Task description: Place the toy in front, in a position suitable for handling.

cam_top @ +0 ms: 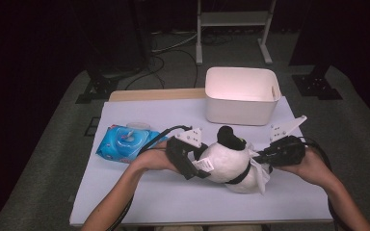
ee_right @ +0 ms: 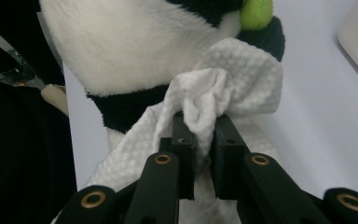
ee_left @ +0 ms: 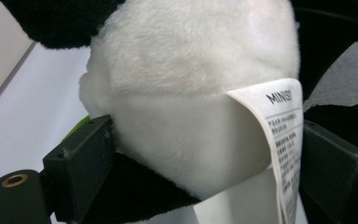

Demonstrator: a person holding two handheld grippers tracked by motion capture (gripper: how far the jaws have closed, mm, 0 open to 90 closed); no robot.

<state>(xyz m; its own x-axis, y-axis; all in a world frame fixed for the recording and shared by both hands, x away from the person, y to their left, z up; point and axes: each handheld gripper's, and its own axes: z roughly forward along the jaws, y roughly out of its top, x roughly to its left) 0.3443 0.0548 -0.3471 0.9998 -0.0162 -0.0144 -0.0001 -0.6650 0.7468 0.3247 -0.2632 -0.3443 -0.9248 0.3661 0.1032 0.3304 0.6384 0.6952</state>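
Close up, the right gripper [ee_right: 200,135] pinches a dimpled white wipe [ee_right: 223,88] against the black-and-white plush panda [cam_top: 229,161], which the left gripper [cam_top: 195,166] clamps from the opposite flank, mid-tabletop.

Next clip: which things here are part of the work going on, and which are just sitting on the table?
In use:
- plush panda, clamped by the left hand-held gripper
- white wipe, pinched in the right hand-held gripper and pressed against the panda

Lying about:
- blue wipes pack, left of the hands
- white bin, at the far edge of the table
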